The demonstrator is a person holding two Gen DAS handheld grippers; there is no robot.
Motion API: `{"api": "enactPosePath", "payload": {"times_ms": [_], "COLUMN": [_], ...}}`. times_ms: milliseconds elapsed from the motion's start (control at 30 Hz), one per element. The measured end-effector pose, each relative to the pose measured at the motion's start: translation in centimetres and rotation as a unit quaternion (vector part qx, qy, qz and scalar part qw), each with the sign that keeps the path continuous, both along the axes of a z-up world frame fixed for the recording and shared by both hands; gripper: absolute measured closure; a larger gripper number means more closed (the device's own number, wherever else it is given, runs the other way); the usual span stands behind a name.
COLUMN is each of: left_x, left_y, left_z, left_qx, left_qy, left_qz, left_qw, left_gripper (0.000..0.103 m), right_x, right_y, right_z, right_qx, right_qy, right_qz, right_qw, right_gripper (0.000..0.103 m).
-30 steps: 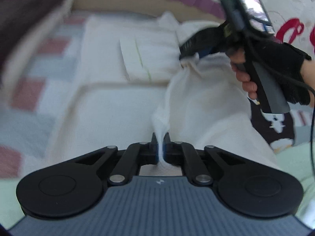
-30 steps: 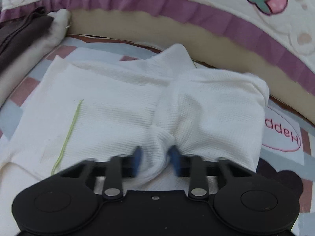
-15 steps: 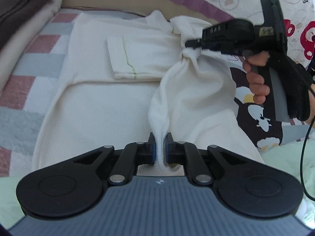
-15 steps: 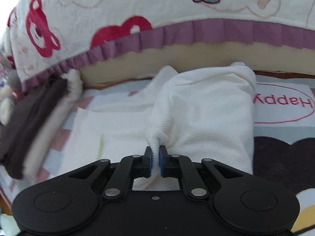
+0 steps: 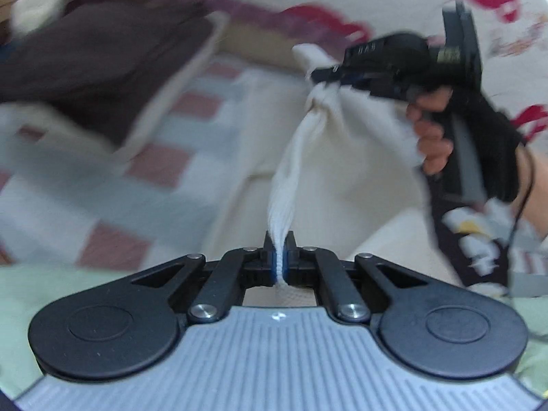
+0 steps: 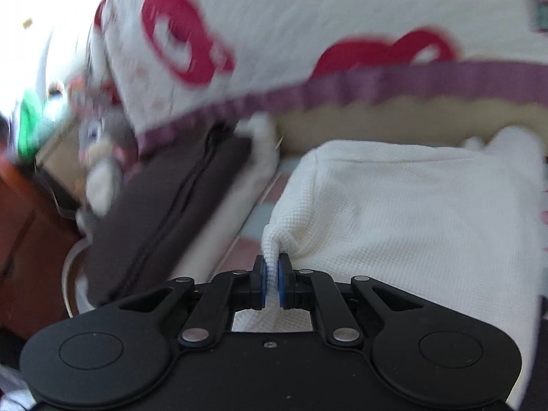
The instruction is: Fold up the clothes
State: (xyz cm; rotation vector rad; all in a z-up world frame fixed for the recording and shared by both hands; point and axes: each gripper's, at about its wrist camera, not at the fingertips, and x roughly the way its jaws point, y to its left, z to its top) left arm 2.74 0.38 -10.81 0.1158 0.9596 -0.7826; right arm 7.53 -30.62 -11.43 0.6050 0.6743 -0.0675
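**A:** Why are you holding it at two spots?

**Me:** So the cloth hangs between my hands as one straight edge. My left gripper (image 5: 281,257) has its pads pressed together on a bunched strip of the white waffle-knit garment (image 5: 342,157), and my right gripper (image 5: 325,77) is pinched on another gathered corner, up at about one o'clock from my left. In the right wrist view the right gripper (image 6: 270,279) has a small peak of the same garment (image 6: 404,205) nipped between its blue pads (image 6: 262,281).

**A:** Where is the garment, then?

**Me:** Partly lifted. The stretch between the two pinches looks taut and clear of the patchwork bedspread (image 5: 144,157). The rest drapes down beneath it, and I cannot tell how much rests on the bed, since the picture is blurred.

**A:** Which way does it run?

**Me:** Its long axis follows the line between my grippers, from six o'clock near my left pads up toward one o'clock at my right. In the right wrist view the bulk spreads off toward two o'clock.

**A:** And that dark pile?

**Me:** The folded brown clothing (image 6: 171,212) lies at ten o'clock from my right gripper, beside the quilt's purple frill (image 6: 376,85). I judge that is where finished pieces go.
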Motion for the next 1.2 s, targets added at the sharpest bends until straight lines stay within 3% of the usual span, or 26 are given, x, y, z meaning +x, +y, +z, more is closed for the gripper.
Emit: {"api": "enactPosePath", "payload": {"times_ms": [133,267,367,400,433,500,600,733,833,967,1133,1200], "left_x": [-0.3,-1.1,-1.1,-0.9,-0.7,-0.3,1.1,5.4,9.0,14.0,18.9,20.1], "left_y": [0.9,0.4,0.1,0.2,0.4,0.8,0.7,-3.3,-6.7,-12.5,-17.2,-18.2], "left_z": [-0.5,-0.5,-1.8,-1.7,-1.5,-0.9,0.7,1.1,0.7,-2.3,-5.9,-6.9], "left_qx": [0.018,0.033,0.067,0.073,0.076,0.082,0.066,0.021,-0.011,0.010,0.041,0.032], "left_qy": [0.013,0.018,0.038,0.039,0.036,0.030,0.013,-0.006,-0.020,-0.048,-0.060,-0.042], "left_qz": [0.012,-0.005,-0.002,0.005,0.014,0.032,0.034,0.018,0.004,0.000,-0.022,-0.033], "left_qw": [0.9997,0.9993,0.9970,0.9965,0.9963,0.9956,0.9972,0.9996,0.9997,0.9988,0.9971,0.9981], "left_gripper": [0.100,0.100,0.097,0.093,0.081,0.061,0.055,0.048,0.045,0.045,0.045,0.045], "right_x": [3.4,3.7,3.6,2.9,1.7,-1.1,-5.0,-8.9,-10.7,-11.0,-8.6,-8.0], "right_y": [2.1,2.2,1.4,1.0,0.4,-1.2,-4.4,-10.0,-13.7,-16.8,-18.2,-18.2], "right_z": [-2.9,-4.3,-4.8,-4.4,-3.8,-2.4,-0.3,-0.8,-2.3,-3.5,-4.8,-5.5], "right_qx": [-0.020,-0.026,-0.037,-0.024,0.002,0.047,0.026,-0.015,0.027,0.090,0.085,0.085], "right_qy": [0.037,0.050,0.083,0.078,0.061,0.022,-0.011,0.025,0.037,0.022,0.035,0.040], "right_qz": [0.044,0.087,0.128,0.134,0.141,0.148,0.112,0.004,-0.058,-0.091,-0.089,-0.087], "right_qw": [0.998,0.995,0.988,0.988,0.988,0.988,0.993,1.000,0.997,0.992,0.992,0.992], "right_gripper": [0.094,0.092,0.082,0.077,0.076,0.063,0.051,0.050,0.050,0.048,0.047,0.047]}}
